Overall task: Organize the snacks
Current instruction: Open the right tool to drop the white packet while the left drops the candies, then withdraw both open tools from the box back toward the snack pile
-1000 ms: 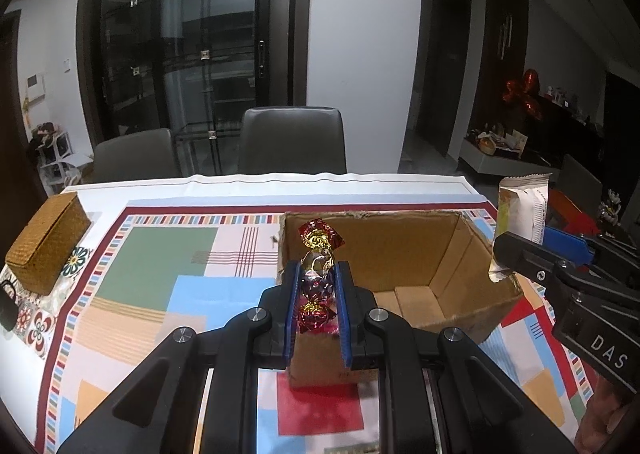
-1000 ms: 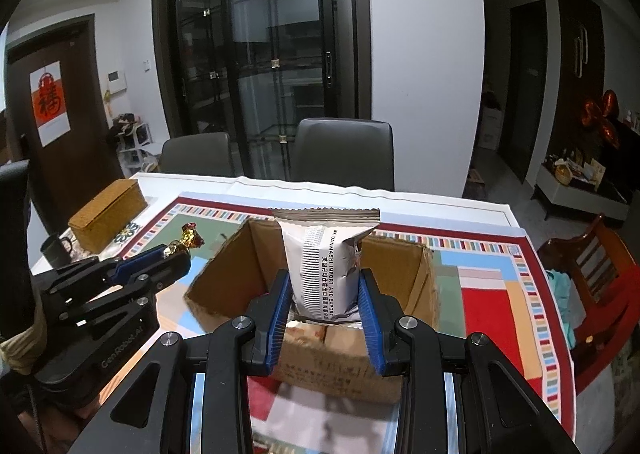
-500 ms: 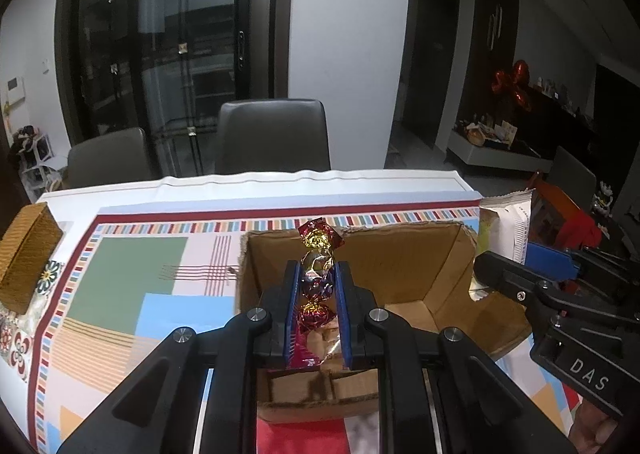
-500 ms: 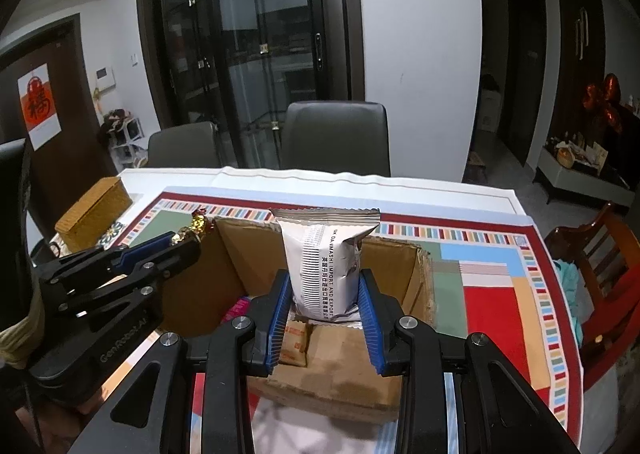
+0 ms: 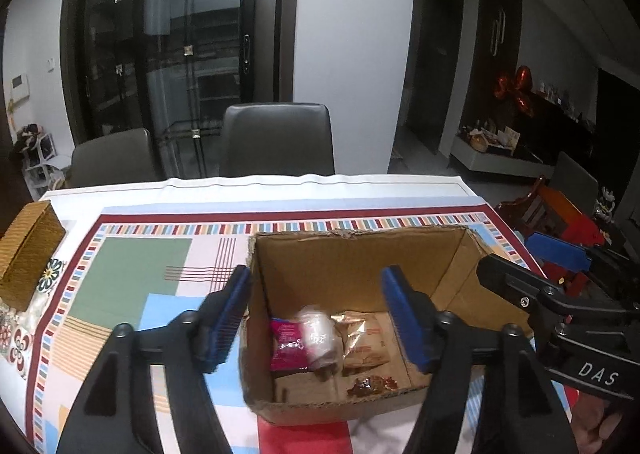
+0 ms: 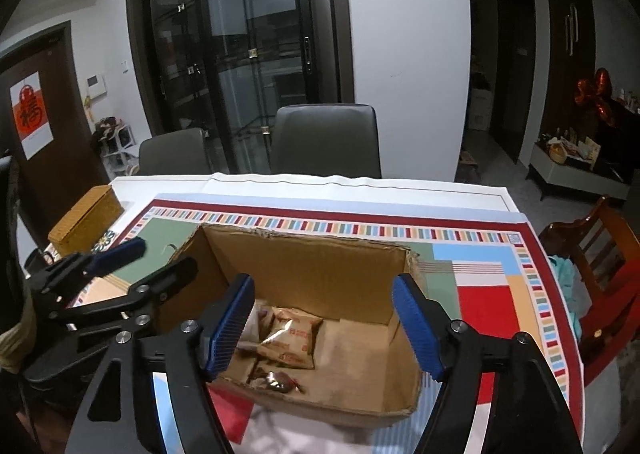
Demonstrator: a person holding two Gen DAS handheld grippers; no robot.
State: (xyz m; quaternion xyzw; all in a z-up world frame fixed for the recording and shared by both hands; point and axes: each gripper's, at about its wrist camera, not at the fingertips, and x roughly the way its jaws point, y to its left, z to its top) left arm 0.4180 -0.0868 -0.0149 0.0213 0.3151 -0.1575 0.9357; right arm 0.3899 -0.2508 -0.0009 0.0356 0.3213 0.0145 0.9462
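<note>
Both grippers tilt down over the cardboard box (image 5: pixel 352 254). The left gripper (image 5: pixel 316 314) and the right gripper (image 6: pixel 324 322) have jaws opening, nothing between them — white packet (image 5: pixel 320 338) and foil candy (image 5: pixel 372 384) lie in the box below.

- A table (image 5: pixel 360 183) carries everything; a white cloth shows along its far edge, beyond the jaws in both wrist views.
- A patterned mat (image 5: pixel 132 278) with a striped border and coloured blocks lies on the table, spreading under and to both sides of the jaws.
- An open cardboard box (image 5: pixel 352 254) stands on the mat, directly ahead of and partly between the left jaws; in the right wrist view it (image 6: pixel 304 254) sits between and beyond the jaws.
- A woven box (image 5: pixel 28 250) rests on the table's left side, well apart from the jaws, off the mat's edge.
</note>
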